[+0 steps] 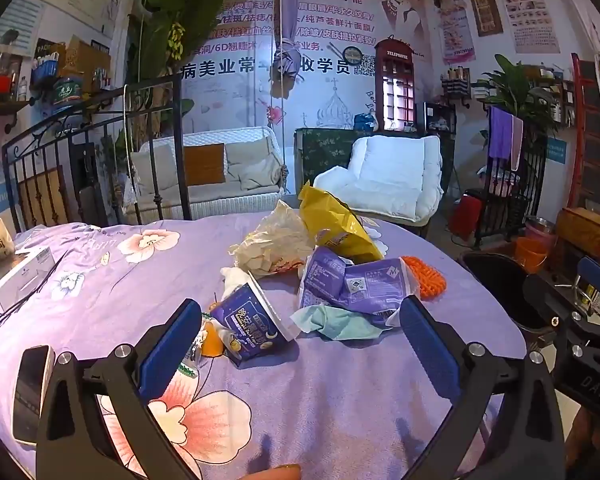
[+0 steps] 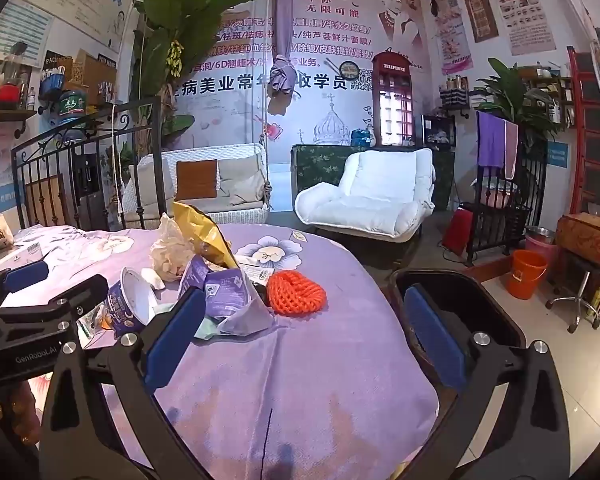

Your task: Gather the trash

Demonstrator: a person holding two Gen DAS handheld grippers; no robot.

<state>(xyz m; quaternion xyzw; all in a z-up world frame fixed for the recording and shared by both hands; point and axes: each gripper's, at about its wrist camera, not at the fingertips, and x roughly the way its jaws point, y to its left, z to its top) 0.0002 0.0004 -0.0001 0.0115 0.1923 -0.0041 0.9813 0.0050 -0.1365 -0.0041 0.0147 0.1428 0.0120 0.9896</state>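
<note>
Trash heap on purple floral table, both grippers released above the near edge.

Left gripper [image 1: 300, 336] jaws spread wide, nothing grasped; purple cup [image 1: 252, 330] and purple wrapper [image 1: 352, 284] lie just beyond its fingers. Right gripper [image 2: 304, 332] jaws likewise spread, empty. Yellow bag [image 1: 336, 226] and crumpled clear bag [image 1: 272, 242] sit farther back. Orange knitted pad [image 2: 296, 292] lies right of the heap; dark bin [image 2: 460, 300] stands beside the table's right edge.

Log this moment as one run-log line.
left tongs: open, empty | right tongs: open, empty | trash pile: untouched on purple cloth | bin: beside table
</note>
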